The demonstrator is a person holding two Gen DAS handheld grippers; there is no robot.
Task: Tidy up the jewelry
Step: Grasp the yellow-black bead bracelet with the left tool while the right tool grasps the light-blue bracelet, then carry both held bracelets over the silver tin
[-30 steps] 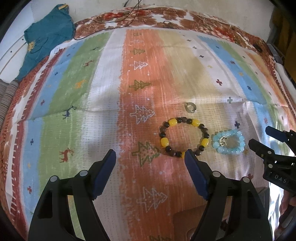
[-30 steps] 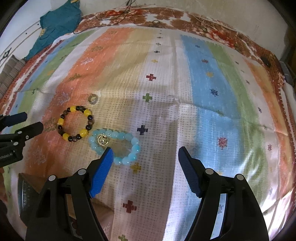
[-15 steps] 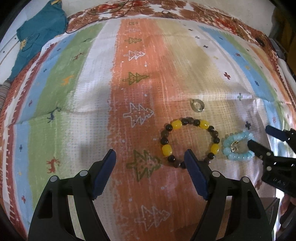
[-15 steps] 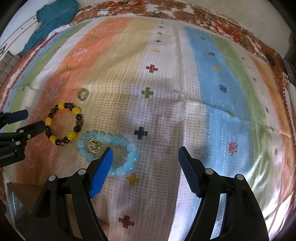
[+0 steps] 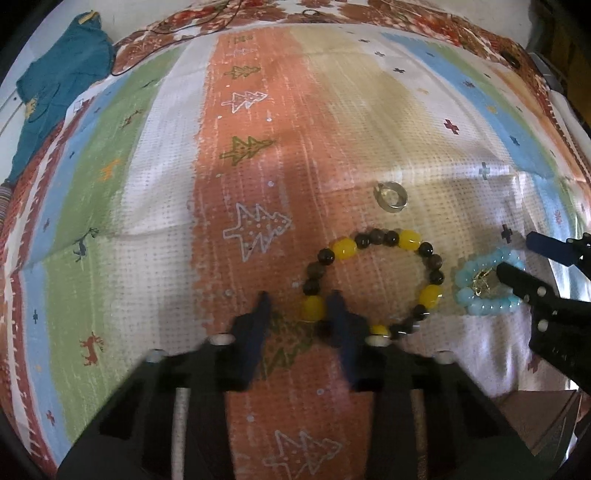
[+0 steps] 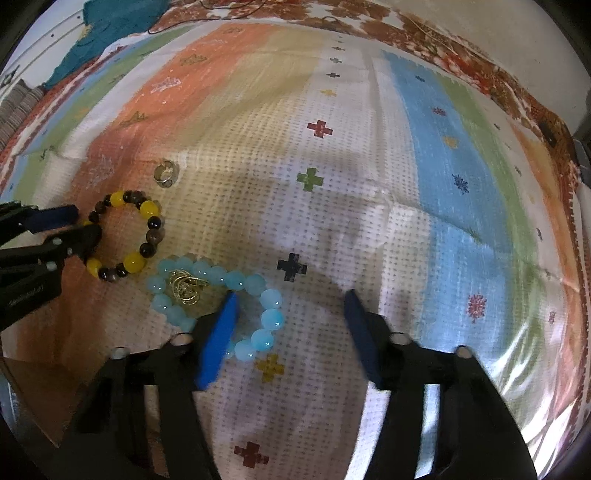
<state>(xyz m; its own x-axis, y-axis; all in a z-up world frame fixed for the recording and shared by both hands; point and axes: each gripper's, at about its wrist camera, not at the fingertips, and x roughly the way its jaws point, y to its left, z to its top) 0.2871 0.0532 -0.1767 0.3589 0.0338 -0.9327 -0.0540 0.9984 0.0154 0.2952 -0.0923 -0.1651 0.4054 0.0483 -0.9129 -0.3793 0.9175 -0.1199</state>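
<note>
A bracelet of yellow and dark brown beads lies on the striped blanket. My left gripper straddles its left side. Its jaws are closing, with a yellow bead between them and a gap still showing on the left. A light blue bead bracelet with a gold charm inside lies to the right. My right gripper is closing too, one finger inside the loop and the blue beads between the jaws, untouched by the far pad. A small metal ring lies beyond.
The striped blanket covers the whole surface. A teal garment lies at the far left corner, with a thin dark cable along the far edge. A brown flat object sits between the two grippers, close to me.
Both grippers have sunk closer to the blanket and onto their bracelets. Their jaws, wide apart before, have narrowed sharply, the left more than the right.
</note>
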